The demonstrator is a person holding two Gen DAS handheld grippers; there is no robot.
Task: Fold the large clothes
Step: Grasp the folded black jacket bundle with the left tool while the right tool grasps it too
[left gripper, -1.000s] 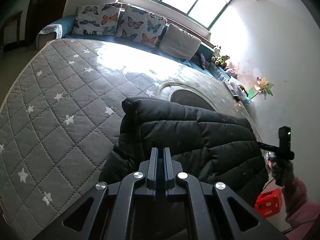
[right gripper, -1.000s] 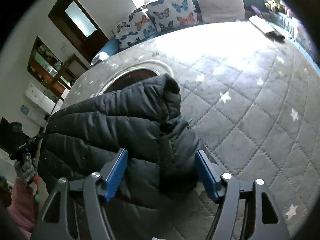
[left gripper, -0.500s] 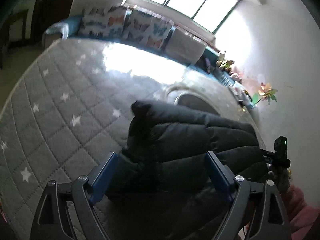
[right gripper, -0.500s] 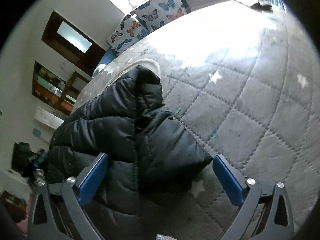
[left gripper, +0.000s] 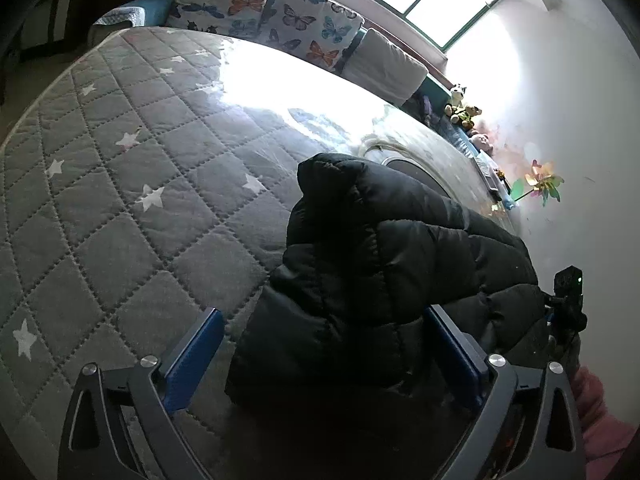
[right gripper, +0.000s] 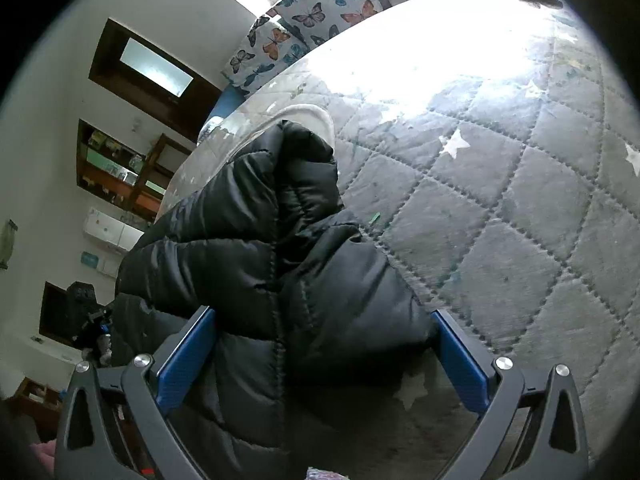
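Note:
A black puffer jacket (left gripper: 380, 264) lies folded in a thick bundle on the grey quilted star-pattern mattress (left gripper: 120, 200). My left gripper (left gripper: 324, 344) is open, its blue pads standing either side of the jacket's near left corner without holding it. The jacket also shows in the right wrist view (right gripper: 256, 260). My right gripper (right gripper: 324, 344) is open too, its pads wide apart around the jacket's near right corner. The right gripper's camera body (left gripper: 568, 300) shows at the far right of the left wrist view.
Butterfly-print cushions (left gripper: 260, 12) and a plain cushion (left gripper: 384, 64) line the far edge under a bright window. Soft toys (left gripper: 464, 108) and a pinwheel (left gripper: 540, 184) sit by the right wall. Shelves (right gripper: 116, 172) stand beyond the mattress on the left.
My left gripper went from shut to open and let go of the jacket. My right gripper opened wider. Both drew back a little from the bundle.

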